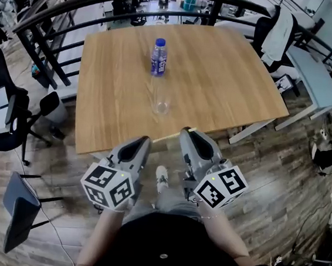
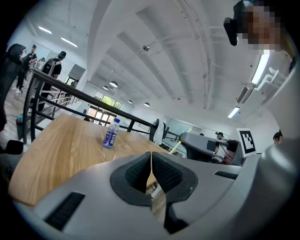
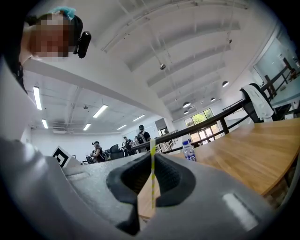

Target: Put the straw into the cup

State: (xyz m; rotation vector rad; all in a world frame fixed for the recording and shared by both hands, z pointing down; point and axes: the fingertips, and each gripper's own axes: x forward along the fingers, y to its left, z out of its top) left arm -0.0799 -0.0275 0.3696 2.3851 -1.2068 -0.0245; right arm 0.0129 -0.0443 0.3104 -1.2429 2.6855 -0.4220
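A clear cup (image 1: pixel 161 106) stands on the wooden table (image 1: pixel 230 83) a little in from its near edge, and its faint rim (image 2: pixel 124 146) shows in the left gripper view. Behind it stands a blue-labelled water bottle (image 1: pixel 158 56). My right gripper (image 1: pixel 188 133) hovers at the table's near edge, short of the cup, shut on a thin yellow-and-white straw (image 3: pixel 152 171) that stands upright between its pads. The straw's tip (image 2: pixel 174 147) is also in the left gripper view. My left gripper (image 1: pixel 143 140) is beside it, shut with nothing between its pads (image 2: pixel 140 173).
A black railing (image 1: pixel 67 7) curves round the table's far and left sides. Black office chairs (image 1: pixel 14 113) stand at the left, and a chair with a white jacket (image 1: pixel 278 35) is at the back right beside another desk (image 1: pixel 313 74). Several people stand far off.
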